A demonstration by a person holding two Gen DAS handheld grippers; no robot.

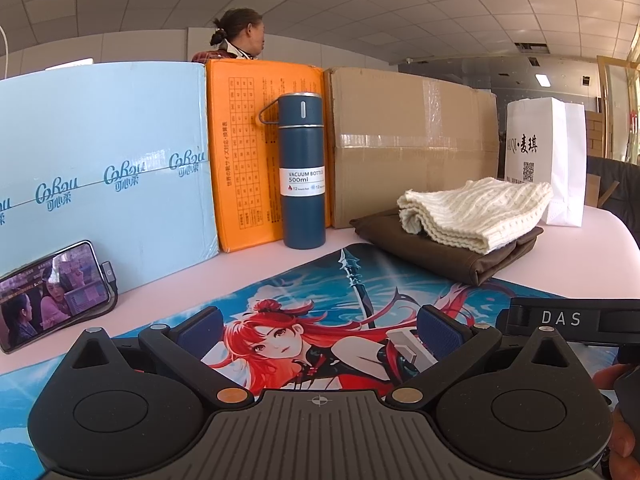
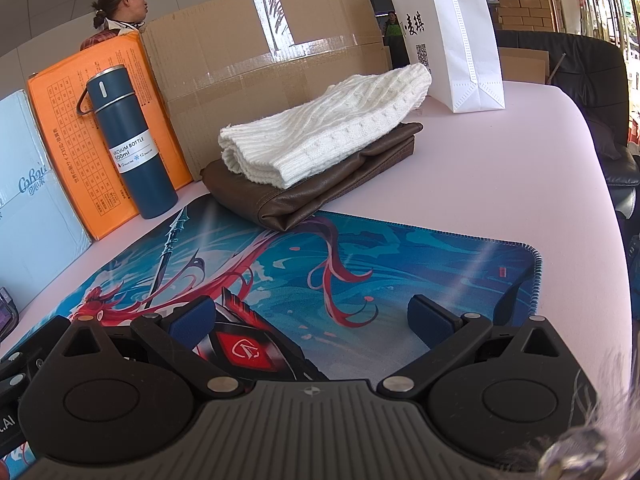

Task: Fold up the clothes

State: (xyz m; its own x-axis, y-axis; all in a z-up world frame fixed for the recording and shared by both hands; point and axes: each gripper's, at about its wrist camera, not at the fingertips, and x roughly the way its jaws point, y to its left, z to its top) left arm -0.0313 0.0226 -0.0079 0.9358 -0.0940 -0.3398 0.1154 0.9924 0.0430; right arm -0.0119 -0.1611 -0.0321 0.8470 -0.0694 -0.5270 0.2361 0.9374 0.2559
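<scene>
Cream ribbed knitwear, a folded sweater [image 2: 326,126], lies on top of a folded brown leather garment [image 2: 316,184], and the stack sits ahead of both grippers, beyond the far edge of the printed desk mat [image 2: 400,264], with the brown garment's near corner overlapping that mat. From the left gripper [image 1: 320,330] the stack lies ahead and to the right; from the right gripper [image 2: 314,318] it lies nearly straight ahead, slightly left. Both grippers hover low over the mat with their blue-padded fingers spread wide and nothing between them. Just left of the stack stands a dark blue vacuum bottle [image 1: 303,170], upright against an orange carton [image 1: 244,152]. Behind the stack runs a taped brown cardboard box [image 1: 412,136], and to its right stands a white paper bag [image 2: 450,36] with black lettering. A pale blue carton [image 1: 104,168] stands far left, with a phone [image 1: 52,296] propped against it, its screen lit and a cable plugged in. All rests on a pale pink table [image 2: 520,176]. A person's head [image 1: 240,32] shows behind the cartons.
</scene>
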